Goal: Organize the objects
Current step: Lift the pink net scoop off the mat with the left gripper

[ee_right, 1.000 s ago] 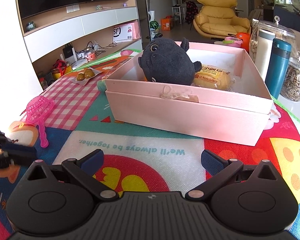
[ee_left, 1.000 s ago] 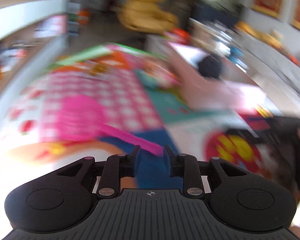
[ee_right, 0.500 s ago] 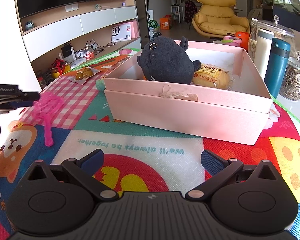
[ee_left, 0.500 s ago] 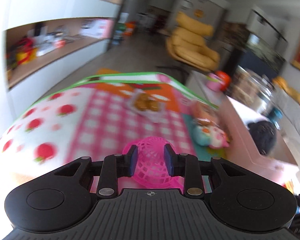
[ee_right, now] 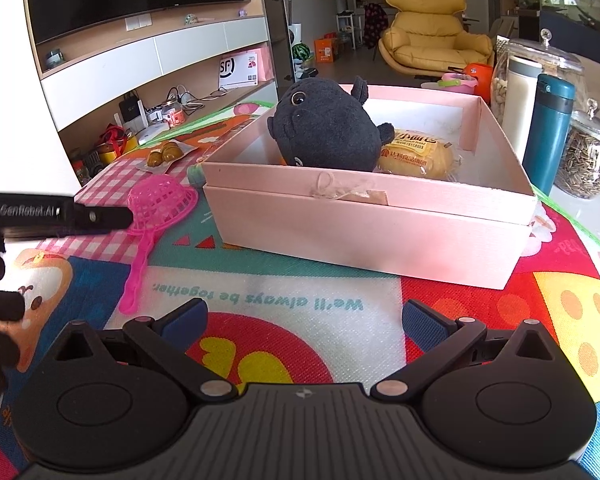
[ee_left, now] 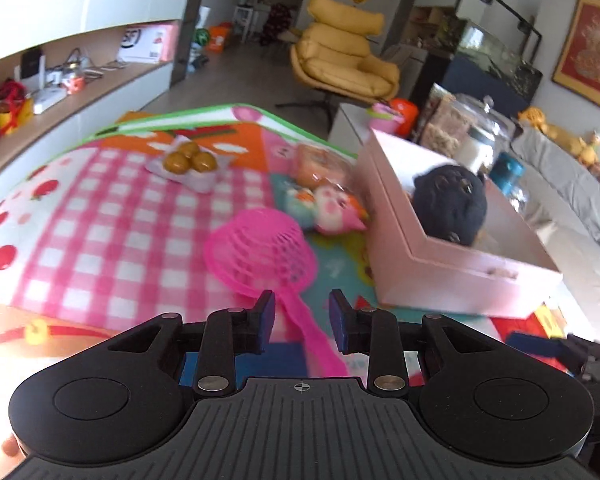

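Left gripper (ee_left: 301, 320) part-open, just been opening, astride pink strainer (ee_left: 260, 252) handle without pressing; right gripper (ee_right: 304, 320) wide open, empty, over play mat (ee_right: 284, 304)

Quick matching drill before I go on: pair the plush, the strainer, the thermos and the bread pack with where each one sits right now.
Things:
1. plush
2. strainer
3. thermos
4. bread pack

Places:
A. on the mat, handle between the left gripper's fingers, not pinched
B. outside the box, by its right wall
C. in the box, at its left side
D. in the box, right of the plush

Pairs: 1-C, 2-A, 3-B, 4-D
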The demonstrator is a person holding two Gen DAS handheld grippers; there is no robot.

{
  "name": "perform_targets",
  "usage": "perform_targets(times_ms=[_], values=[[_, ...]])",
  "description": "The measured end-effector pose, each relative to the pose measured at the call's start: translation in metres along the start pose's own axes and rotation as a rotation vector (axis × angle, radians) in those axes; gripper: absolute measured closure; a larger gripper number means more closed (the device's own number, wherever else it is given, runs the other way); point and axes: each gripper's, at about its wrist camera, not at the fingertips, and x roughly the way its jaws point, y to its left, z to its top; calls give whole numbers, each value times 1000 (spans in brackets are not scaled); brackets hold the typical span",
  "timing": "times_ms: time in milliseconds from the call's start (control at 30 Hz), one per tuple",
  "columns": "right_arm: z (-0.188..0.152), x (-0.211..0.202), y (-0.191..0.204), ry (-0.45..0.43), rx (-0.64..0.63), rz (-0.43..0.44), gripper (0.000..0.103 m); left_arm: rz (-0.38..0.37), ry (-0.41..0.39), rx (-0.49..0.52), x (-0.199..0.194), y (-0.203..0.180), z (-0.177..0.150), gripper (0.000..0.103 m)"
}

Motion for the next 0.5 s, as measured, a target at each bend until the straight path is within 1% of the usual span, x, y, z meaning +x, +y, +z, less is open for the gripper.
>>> perform_targets(times_ms=[67, 133, 233, 333, 433, 500], values=[[0, 0, 0, -2, 3, -6, 0, 55, 32, 19, 16, -7, -1, 70], [0, -2, -2, -12, 13, -14, 0, 92, 11, 37, 23, -11, 1, 69], [-1, -3, -3, -19, 23, -13, 0, 140, 1, 72, 32, -18, 5, 70], [0, -1, -3, -12, 21, -14, 0, 177, -4, 88, 35, -20, 7, 78], [1, 0, -2, -3, 15, -22, 0, 147, -2, 82, 31, -14, 7, 84], [2, 0, 1, -8, 3, -32, 0, 105, 1, 74, 22, -3, 4, 86]])
